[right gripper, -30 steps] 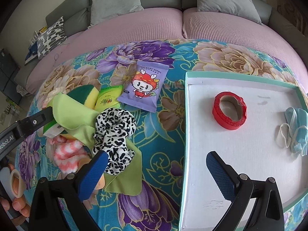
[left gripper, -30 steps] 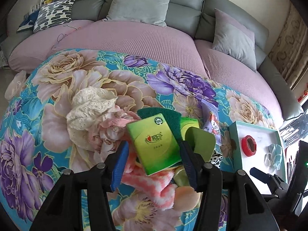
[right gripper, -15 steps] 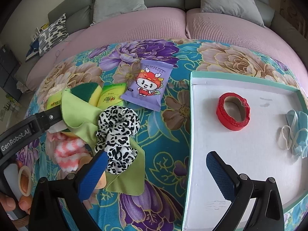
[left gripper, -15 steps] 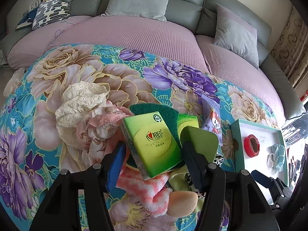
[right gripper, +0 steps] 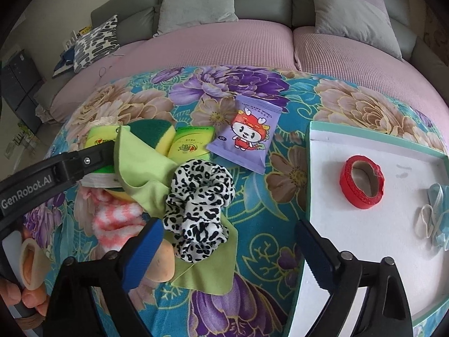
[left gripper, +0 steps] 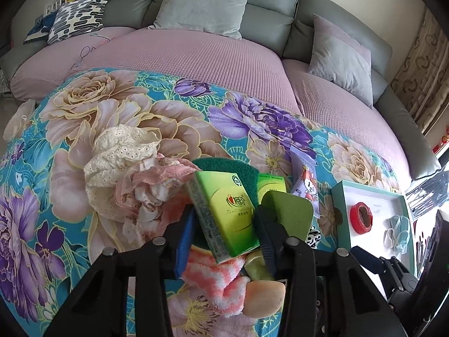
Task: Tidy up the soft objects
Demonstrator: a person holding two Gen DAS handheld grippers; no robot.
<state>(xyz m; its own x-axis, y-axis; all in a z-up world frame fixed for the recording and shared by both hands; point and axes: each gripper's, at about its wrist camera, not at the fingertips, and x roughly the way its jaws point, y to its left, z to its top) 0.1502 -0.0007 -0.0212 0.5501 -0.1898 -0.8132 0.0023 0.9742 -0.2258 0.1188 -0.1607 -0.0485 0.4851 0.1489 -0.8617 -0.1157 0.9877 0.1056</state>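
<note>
My left gripper (left gripper: 224, 224) is shut on a green tissue pack (left gripper: 224, 210) and holds it tilted above the pile; the pack also shows in the right wrist view (right gripper: 99, 139). Under it lie a green sponge (left gripper: 233, 168), a lime cloth (right gripper: 143, 168), a pink-white fuzzy cloth (left gripper: 216, 280), a second green tissue pack (right gripper: 192, 143) and a leopard scrunchie (right gripper: 200, 196). My right gripper (right gripper: 230, 250) is open and empty, low over the cloth between the scrunchie and the white tray (right gripper: 350, 238).
The tray holds a red tape roll (right gripper: 362, 181) and light blue hair ties (right gripper: 436, 213). A purple wipes pack (right gripper: 247, 134) lies behind the scrunchie. Cream and pink lace garments (left gripper: 126, 168) lie left of the pile. A sofa with cushions (left gripper: 202, 2) stands behind.
My left gripper has closed in on the green tissue pack and lifted it, turning it more on edge. The right gripper has drifted slightly, still open.
</note>
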